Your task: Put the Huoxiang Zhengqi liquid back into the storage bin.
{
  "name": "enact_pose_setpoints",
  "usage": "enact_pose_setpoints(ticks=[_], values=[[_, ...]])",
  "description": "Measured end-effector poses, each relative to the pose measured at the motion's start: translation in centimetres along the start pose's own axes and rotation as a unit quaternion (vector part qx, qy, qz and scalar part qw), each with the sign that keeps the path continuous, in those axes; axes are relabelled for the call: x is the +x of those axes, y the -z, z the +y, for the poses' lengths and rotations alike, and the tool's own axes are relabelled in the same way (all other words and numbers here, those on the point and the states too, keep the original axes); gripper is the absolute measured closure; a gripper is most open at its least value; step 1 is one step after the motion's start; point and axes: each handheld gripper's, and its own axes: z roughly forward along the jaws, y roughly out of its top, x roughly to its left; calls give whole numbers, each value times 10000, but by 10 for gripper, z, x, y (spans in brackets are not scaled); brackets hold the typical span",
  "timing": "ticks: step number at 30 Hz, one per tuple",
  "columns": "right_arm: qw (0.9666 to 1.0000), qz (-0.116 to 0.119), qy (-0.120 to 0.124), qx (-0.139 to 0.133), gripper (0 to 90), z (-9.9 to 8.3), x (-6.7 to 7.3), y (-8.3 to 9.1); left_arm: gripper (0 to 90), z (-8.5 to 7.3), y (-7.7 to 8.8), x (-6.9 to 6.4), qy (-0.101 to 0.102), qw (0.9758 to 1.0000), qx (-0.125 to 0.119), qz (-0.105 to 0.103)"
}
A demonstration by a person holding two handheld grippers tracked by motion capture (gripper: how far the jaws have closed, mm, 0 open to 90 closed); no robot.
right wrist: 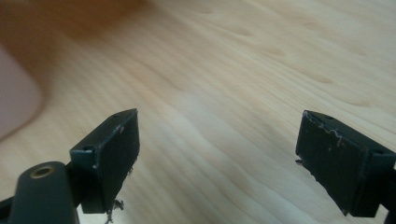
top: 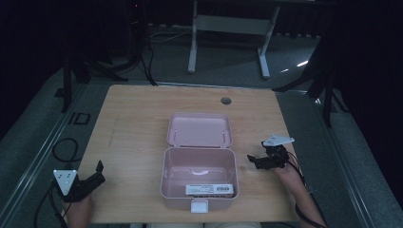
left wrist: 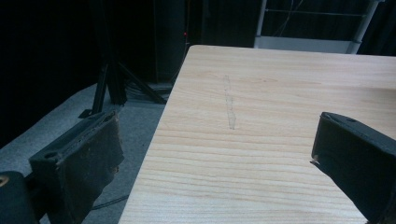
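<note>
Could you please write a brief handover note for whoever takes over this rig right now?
Left tongs: open, empty, at the table's near left corner.
Right tongs: open, empty, just right of the pink box.
The box sits mid-table with its lid laid open behind it; a white labelled carton lies inside along the front wall.
Done: lid open, carton in the box.
Left, probably: close the lid and fasten the front latch.

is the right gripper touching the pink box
Apart. The high view shows bare table between the right gripper and the pink box; the right gripper view shows its jaws open over bare wood.
</note>
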Motion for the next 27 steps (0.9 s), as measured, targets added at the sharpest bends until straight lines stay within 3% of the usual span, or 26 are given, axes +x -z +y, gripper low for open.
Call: enact_pose_setpoints(ticks=[5,11,15,22,27], values=[[9986,-300,-365,-258,127,-11,-7,5,21,0,0,0,-16,10000,0,-1],[9951,-697,-596,-355,126,-23,-14,9,21,0,0,0,-18,10000,-1,-4],[9917,-974,-725,-425,126,-28,-18,13,21,0,0,0,-23,10000,0,-4],[9826,-1448,-1073,-441,126,-42,-24,17,21,0,0,-1,-27,10000,0,0],[9784,-1643,-1157,-489,126,-47,-26,17,21,0,0,-1,-39,10000,8,2]])
